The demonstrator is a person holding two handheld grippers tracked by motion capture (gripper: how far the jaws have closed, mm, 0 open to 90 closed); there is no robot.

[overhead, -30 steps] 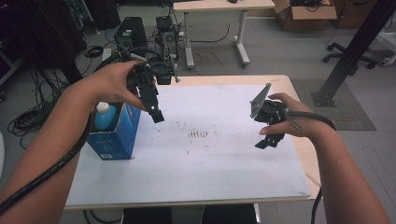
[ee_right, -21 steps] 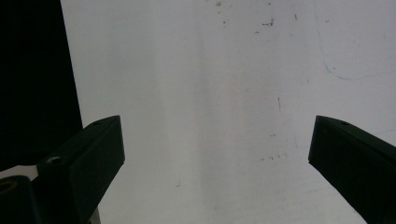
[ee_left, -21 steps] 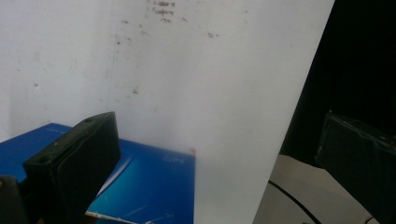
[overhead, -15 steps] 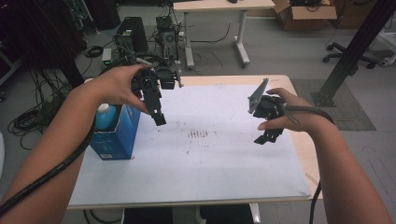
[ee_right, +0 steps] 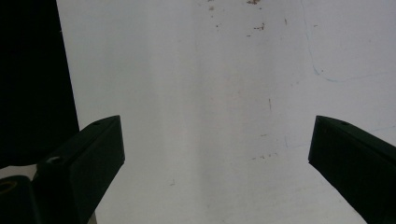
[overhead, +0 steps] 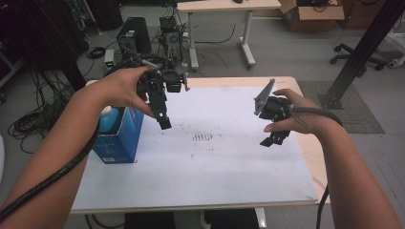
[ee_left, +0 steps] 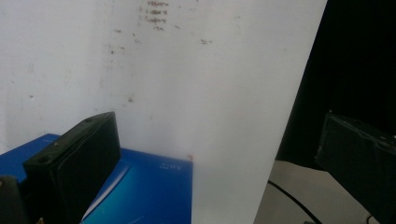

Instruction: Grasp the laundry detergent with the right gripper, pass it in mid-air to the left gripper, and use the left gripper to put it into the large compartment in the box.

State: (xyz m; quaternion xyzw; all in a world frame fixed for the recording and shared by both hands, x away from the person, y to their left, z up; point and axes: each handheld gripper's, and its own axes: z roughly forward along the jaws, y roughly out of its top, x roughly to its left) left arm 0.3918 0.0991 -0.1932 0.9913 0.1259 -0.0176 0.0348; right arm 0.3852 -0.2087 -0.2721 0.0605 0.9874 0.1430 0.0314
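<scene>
Hovering above the white sheet (overhead: 200,157) on the table (overhead: 310,152), both tongs are released, jaws wide apart with nothing between them. The left tongs (overhead: 162,119) hang just beside the blue box (overhead: 119,138), which stands at the sheet's left edge with what looks like a bottle (overhead: 108,118) inside. The right tongs (overhead: 274,139) hang near the sheet's right edge.

blue box (overhead: 119,138), upright, table's left edge

We find the white sheet (overhead: 215,157) bare between our grippers; just the blue box (overhead: 119,138) with its bottle (overhead: 108,119) blocks the left edge.
</scene>
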